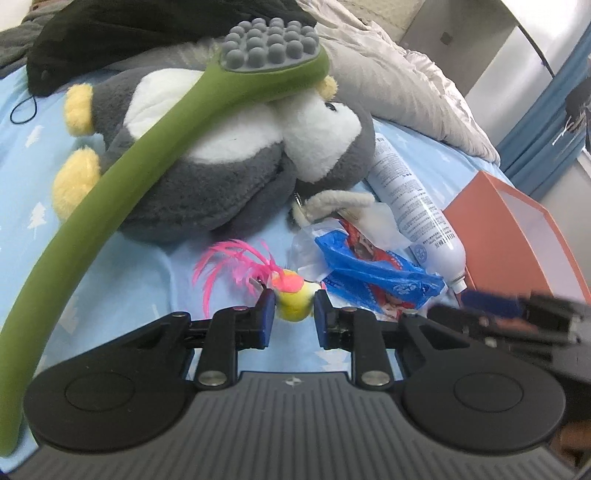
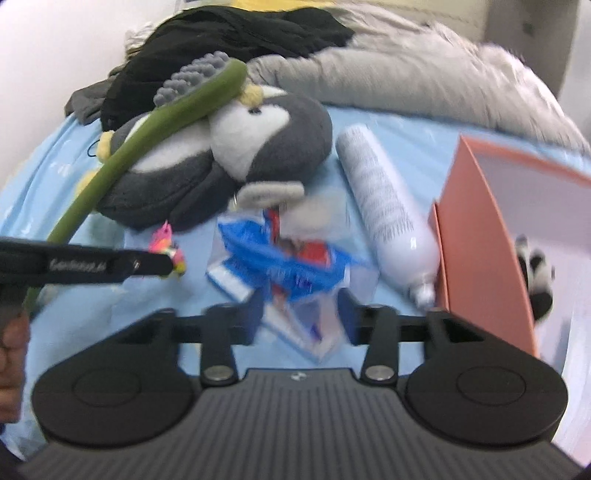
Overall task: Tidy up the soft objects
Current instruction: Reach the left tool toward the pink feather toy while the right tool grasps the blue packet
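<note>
A small yellow and pink feathered toy bird lies on the blue bedsheet between the blue pads of my left gripper; the jaws stand close around it, and a grip cannot be told. It also shows in the right wrist view. A grey and white plush penguin lies behind it, under a green massage stick. My right gripper is open above a blue plastic packet. A small panda plush sits inside the orange box.
A white spray can lies beside the orange box. A small grey plush keychain lies by the blue packet. A grey duvet and black clothing are heaped at the back of the bed.
</note>
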`<action>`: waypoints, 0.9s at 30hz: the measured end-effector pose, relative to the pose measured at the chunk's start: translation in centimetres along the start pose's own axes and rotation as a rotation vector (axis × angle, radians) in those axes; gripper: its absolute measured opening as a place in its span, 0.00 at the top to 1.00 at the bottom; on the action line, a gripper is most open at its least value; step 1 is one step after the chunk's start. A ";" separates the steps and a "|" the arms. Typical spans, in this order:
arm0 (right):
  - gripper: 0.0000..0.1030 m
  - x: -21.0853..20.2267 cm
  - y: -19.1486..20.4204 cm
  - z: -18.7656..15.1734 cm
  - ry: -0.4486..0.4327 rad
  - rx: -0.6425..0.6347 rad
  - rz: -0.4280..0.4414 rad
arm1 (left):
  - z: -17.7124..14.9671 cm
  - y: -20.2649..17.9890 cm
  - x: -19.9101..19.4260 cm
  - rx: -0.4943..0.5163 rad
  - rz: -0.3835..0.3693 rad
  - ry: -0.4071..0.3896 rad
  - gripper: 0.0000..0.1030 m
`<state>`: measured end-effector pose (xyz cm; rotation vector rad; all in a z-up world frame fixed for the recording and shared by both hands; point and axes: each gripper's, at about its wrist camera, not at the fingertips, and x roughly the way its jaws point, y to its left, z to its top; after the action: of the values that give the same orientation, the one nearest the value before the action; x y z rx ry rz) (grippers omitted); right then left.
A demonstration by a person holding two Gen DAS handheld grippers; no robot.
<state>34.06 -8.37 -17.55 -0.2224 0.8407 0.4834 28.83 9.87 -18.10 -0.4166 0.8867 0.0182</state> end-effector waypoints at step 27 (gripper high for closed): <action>0.95 1.5 2.6 0.8 0.172 -0.169 0.140 | -4.0 1.5 -3.7 -0.081 -0.019 -0.001 0.93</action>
<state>34.19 -5.30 -18.20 -0.3663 0.9886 0.6746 23.22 10.44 -18.03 -0.5007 0.8826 0.0369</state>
